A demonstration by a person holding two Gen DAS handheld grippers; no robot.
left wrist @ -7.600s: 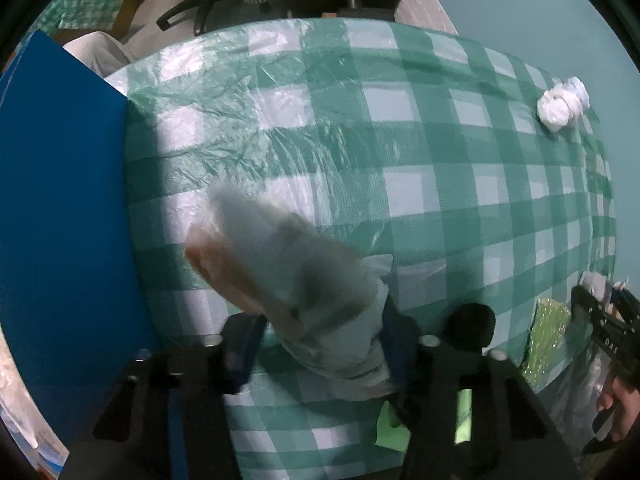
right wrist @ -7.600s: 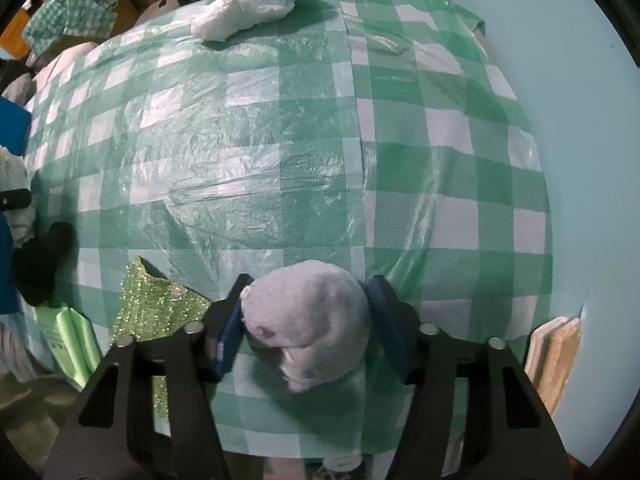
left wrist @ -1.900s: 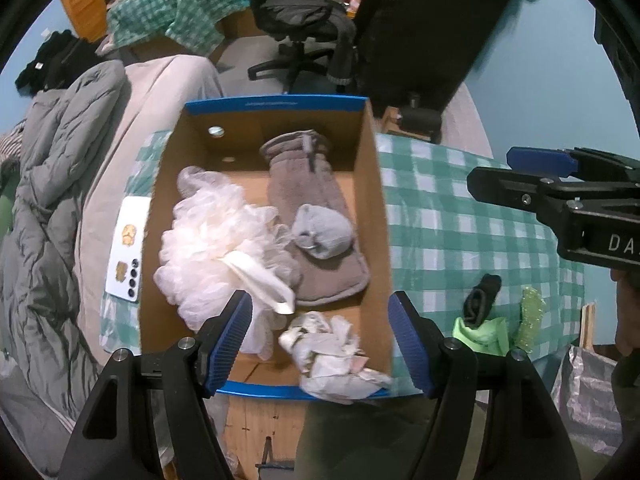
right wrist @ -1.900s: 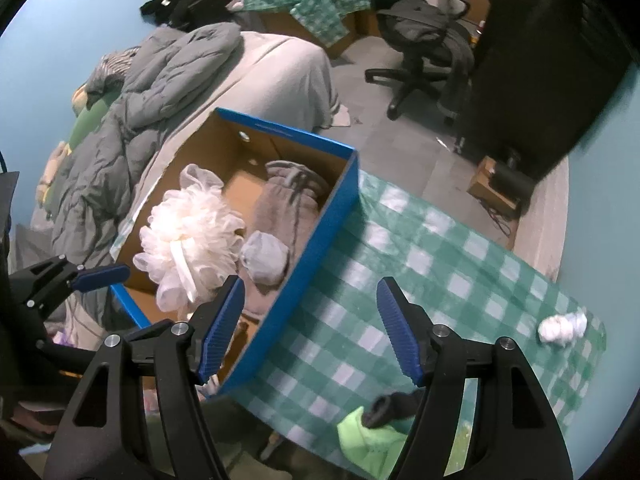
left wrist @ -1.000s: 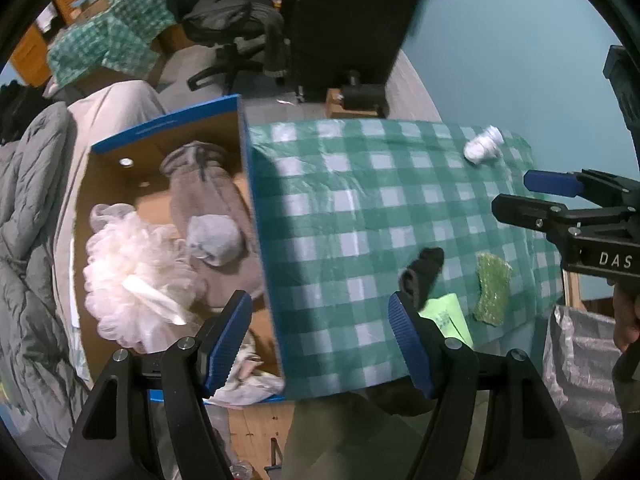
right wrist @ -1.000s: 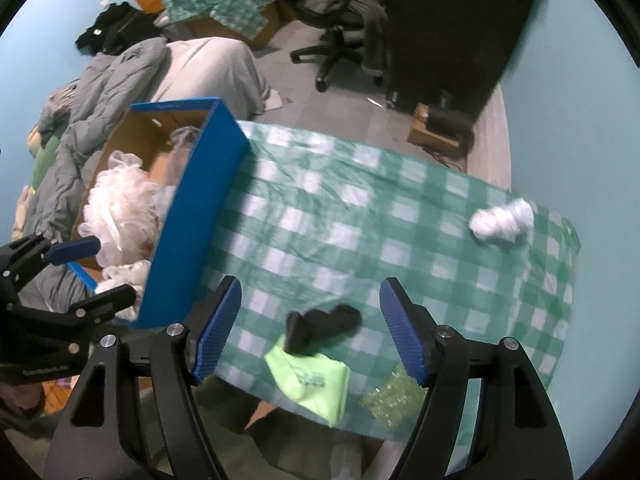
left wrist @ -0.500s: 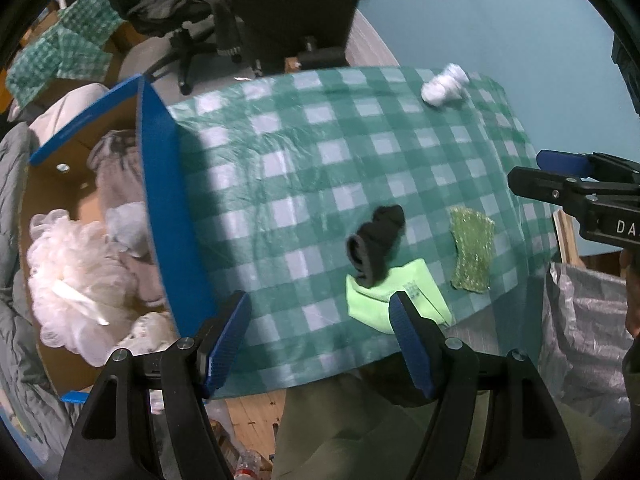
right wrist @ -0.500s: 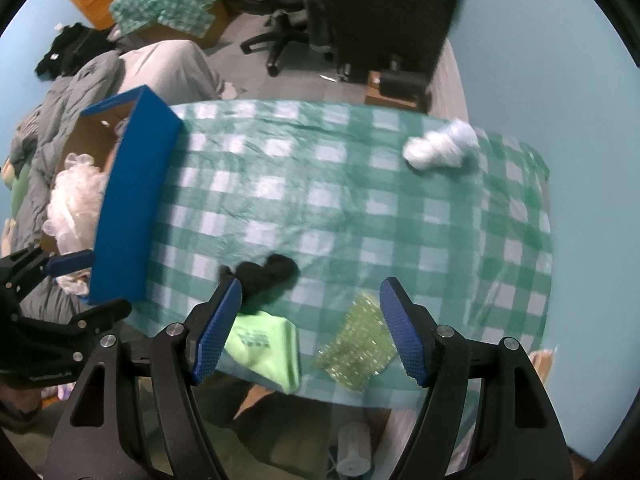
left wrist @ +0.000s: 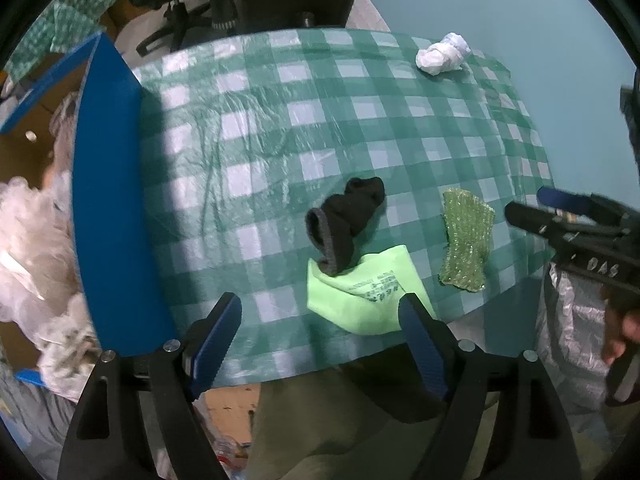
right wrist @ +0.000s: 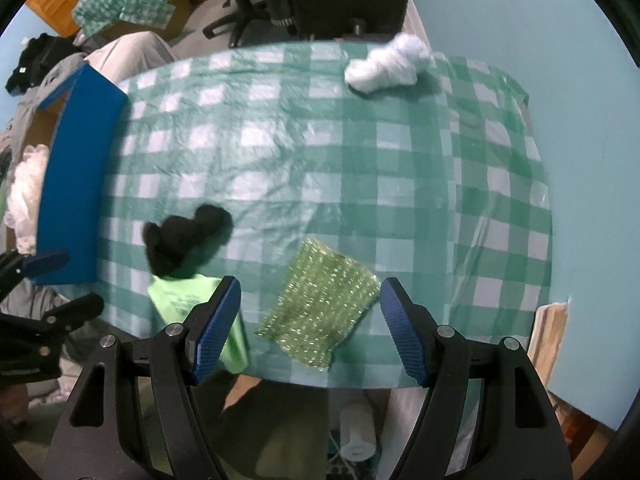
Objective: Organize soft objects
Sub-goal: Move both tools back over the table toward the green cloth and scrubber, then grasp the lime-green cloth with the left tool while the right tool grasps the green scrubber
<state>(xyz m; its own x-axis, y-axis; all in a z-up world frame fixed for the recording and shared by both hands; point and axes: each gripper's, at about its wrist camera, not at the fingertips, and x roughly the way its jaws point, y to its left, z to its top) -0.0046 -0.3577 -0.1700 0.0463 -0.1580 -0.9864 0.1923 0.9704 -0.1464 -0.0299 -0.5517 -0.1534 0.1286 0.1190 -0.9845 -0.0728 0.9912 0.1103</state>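
On the green checked tablecloth [left wrist: 340, 92] lie a black sock [left wrist: 346, 220], a lime-green cloth [left wrist: 366, 294], a glittery green sponge cloth [left wrist: 466, 242] and a white crumpled wad [left wrist: 442, 54]. My left gripper [left wrist: 320, 340] hangs above the table's near edge with its jaws opening and nothing between them. My right gripper [right wrist: 310, 320] is open over the sponge cloth [right wrist: 320, 306], apart from it. The sock [right wrist: 184, 238] and lime cloth [right wrist: 188, 290] lie left of it, the white wad [right wrist: 390, 64] at the far edge.
A blue-sided cardboard box [left wrist: 108, 216] stands at the table's left end, holding a white mesh puff [left wrist: 28, 240] and other soft items. A teal wall [right wrist: 580, 120] runs along the right. An office chair [right wrist: 248, 12] stands beyond the table. A person's hand [left wrist: 620, 328] holds the right gripper.
Both grippers have swung from over the box toward the table's near right part and dropped lower. The sock and cloths now look larger. The left jaws stand a little wider.
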